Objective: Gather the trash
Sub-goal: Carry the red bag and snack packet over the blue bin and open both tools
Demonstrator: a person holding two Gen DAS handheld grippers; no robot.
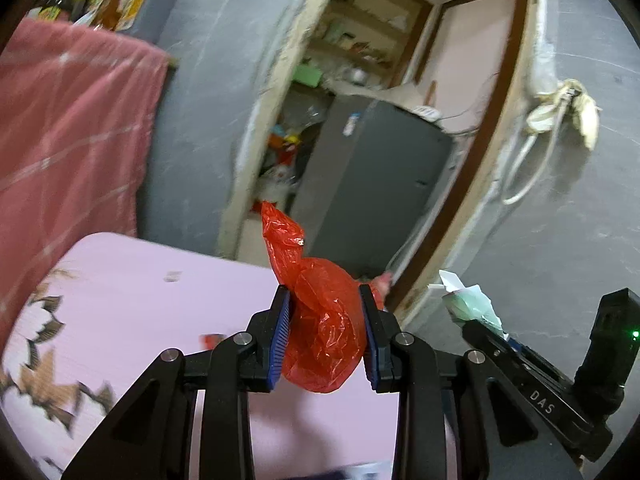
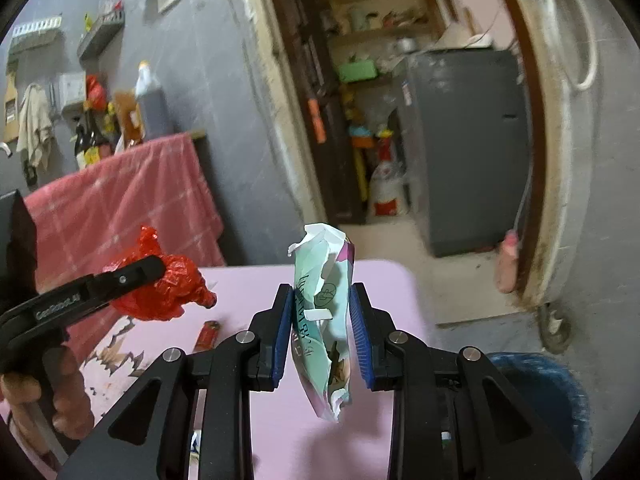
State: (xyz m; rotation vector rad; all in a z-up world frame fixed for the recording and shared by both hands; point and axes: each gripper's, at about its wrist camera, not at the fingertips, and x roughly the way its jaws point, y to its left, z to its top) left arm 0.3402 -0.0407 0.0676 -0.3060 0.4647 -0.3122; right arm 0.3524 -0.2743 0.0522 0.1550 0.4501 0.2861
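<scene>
My left gripper (image 1: 325, 334) is shut on a crumpled red plastic bag (image 1: 320, 320), held above the pink table (image 1: 152, 304). The same bag (image 2: 160, 288) shows in the right wrist view, clamped in the left gripper at the left. My right gripper (image 2: 322, 332) is shut on a crumpled pale green and white wrapper (image 2: 324, 320), held upright above the table (image 2: 248, 292). That wrapper (image 1: 472, 300) also shows at the right of the left wrist view. A red lighter (image 2: 206, 336) lies on the table below the red bag.
A blue bin (image 2: 540, 396) stands on the floor at the lower right, beside the table edge. A pink cloth (image 2: 120, 208) hangs at the left. An open doorway with a grey fridge (image 2: 468, 140) is ahead. Bottles (image 2: 148, 104) stand behind the cloth.
</scene>
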